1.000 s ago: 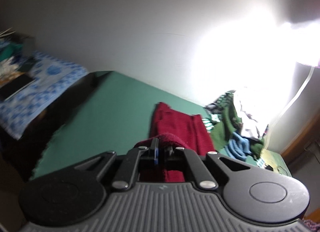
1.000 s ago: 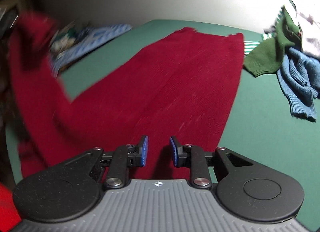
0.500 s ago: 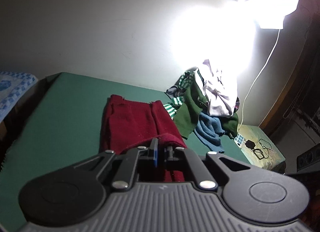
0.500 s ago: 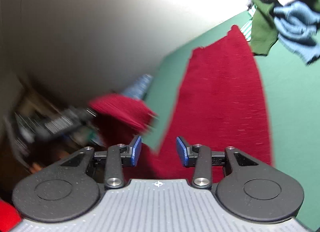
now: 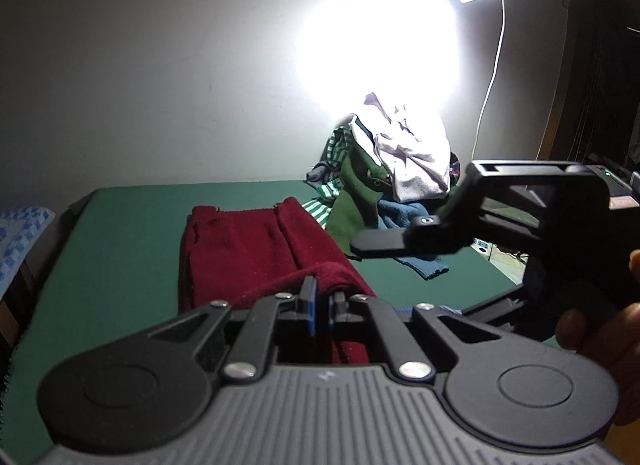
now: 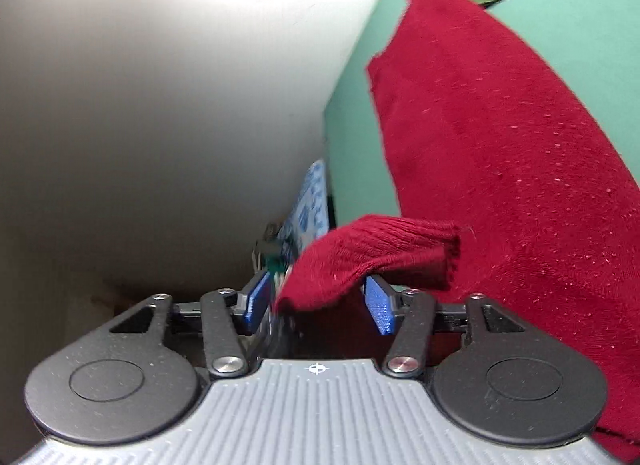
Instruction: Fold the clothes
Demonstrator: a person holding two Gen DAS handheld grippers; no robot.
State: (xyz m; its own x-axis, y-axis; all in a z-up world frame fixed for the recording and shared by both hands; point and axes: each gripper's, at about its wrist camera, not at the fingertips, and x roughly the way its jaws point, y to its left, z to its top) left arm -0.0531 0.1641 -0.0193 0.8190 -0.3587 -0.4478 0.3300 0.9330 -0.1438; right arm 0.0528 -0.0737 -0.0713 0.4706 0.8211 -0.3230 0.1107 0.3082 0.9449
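A dark red knitted garment (image 5: 244, 249) lies spread on the green table cover (image 5: 120, 233). My left gripper (image 5: 320, 305) is shut on a raised fold of its near end. In the right wrist view the same red garment (image 6: 500, 153) fills the right side, and a ribbed cuff end (image 6: 372, 257) hangs between the blue pads (image 6: 380, 311) of my right gripper (image 6: 316, 301), which stands open. The right gripper's black body (image 5: 520, 217) shows in the left wrist view, held by a hand (image 5: 600, 329).
A heap of clothes (image 5: 384, 185), green, blue, striped and white, sits at the table's far right against the wall. A bright lamp (image 5: 380, 45) glares above it with a cable hanging down. A blue patterned cloth (image 5: 20, 237) lies beyond the left edge.
My left gripper has swung right with the red fold still in it. My right gripper has opened wider and rolled sideways, and the red cuff now hangs between its pads.
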